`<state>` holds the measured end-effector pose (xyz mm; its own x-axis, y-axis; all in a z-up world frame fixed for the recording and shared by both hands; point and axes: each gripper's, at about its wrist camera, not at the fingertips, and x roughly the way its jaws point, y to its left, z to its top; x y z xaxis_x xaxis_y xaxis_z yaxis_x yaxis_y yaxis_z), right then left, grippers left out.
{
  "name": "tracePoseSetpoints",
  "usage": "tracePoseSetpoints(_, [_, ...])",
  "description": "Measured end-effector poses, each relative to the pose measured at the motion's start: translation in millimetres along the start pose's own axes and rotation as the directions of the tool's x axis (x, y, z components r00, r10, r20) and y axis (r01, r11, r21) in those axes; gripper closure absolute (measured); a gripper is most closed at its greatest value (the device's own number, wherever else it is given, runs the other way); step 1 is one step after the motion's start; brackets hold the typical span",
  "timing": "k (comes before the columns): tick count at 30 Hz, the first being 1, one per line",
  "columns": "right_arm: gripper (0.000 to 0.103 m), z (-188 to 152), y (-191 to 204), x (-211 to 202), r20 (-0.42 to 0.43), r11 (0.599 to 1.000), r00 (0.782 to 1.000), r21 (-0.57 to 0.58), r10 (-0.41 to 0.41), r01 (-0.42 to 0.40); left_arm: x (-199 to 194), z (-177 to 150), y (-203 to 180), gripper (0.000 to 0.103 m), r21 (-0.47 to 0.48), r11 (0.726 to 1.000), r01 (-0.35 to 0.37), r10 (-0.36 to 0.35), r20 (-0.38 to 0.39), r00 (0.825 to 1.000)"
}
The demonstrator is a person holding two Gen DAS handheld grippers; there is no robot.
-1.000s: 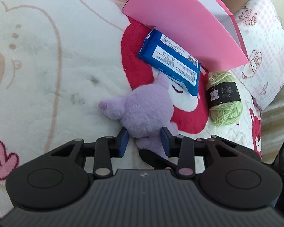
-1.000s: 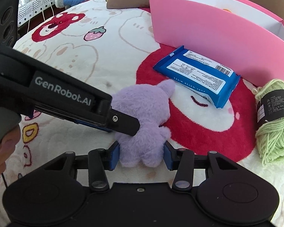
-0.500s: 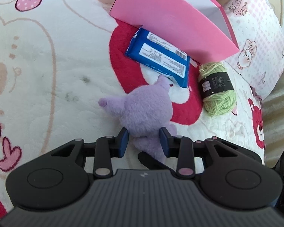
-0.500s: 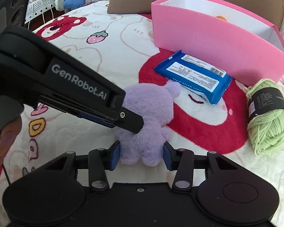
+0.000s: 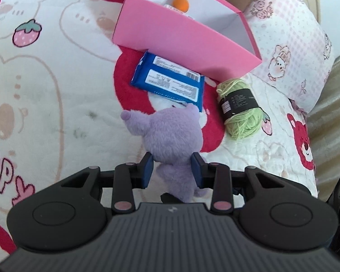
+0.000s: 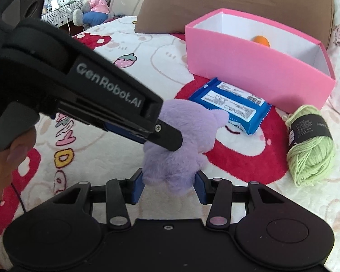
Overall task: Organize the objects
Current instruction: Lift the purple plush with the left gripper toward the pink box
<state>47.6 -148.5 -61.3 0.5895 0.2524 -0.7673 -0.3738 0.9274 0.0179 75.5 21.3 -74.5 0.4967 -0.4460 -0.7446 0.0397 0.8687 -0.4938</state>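
A purple plush toy point(image 5: 170, 133) point(image 6: 181, 140) hangs above the bedspread, held from two sides. My left gripper point(image 5: 172, 166) is shut on its lower body, and the same gripper reaches in from the left in the right wrist view. My right gripper point(image 6: 168, 187) is shut on the toy's bottom end. Beyond the toy lies a blue packet point(image 5: 170, 80) point(image 6: 231, 104) against an open pink box point(image 5: 185, 40) point(image 6: 256, 68). An orange ball point(image 5: 180, 3) point(image 6: 261, 40) sits inside the box. A green yarn skein point(image 5: 239, 107) point(image 6: 310, 145) lies to the right.
The printed bedspread point(image 5: 56, 72) carries everything. A brown pillow point(image 6: 226, 2) stands behind the box and a pink patterned pillow point(image 5: 292, 52) sits at the right. A person's hand point(image 6: 9, 154) holds the left gripper. Plush toys point(image 6: 90, 2) stand far off beside the bed.
Both grippers have risen with the purple plush toy, lifting it off the bedspread. The pink box's inside and the orange ball have come into view.
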Motion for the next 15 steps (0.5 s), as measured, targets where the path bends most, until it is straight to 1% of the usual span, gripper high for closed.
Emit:
tracePoseSetpoints(6, [0.052, 2, 1, -14, 0.037, 1.0, 0.999, -0.013, -0.026, 0.026, -12, 0, -13, 0.069, 0.045, 0.999, -0.003, 0.001, 0.025, 1.0])
tracePoseSetpoints(9, [0.053, -1, 6, -21, 0.1, 0.996, 0.993, -0.064, -0.062, 0.069, -21, 0, -20, 0.067, 0.1, 0.995, -0.001, -0.005, 0.061, 0.998])
tracePoseSetpoints(12, [0.053, -3, 11, -26, 0.158, 0.987, 0.984, -0.118, -0.087, 0.106, -30, 2, -23, 0.067, 0.124, 0.992, 0.001, -0.012, 0.085, 0.996])
tracePoseSetpoints(15, [0.053, 3, 9, -31, 0.178, 0.988, 0.981, -0.118, -0.08, 0.102, -38, 7, -30, 0.067, 0.148, 0.989, -0.015, 0.0, 0.098, 0.995])
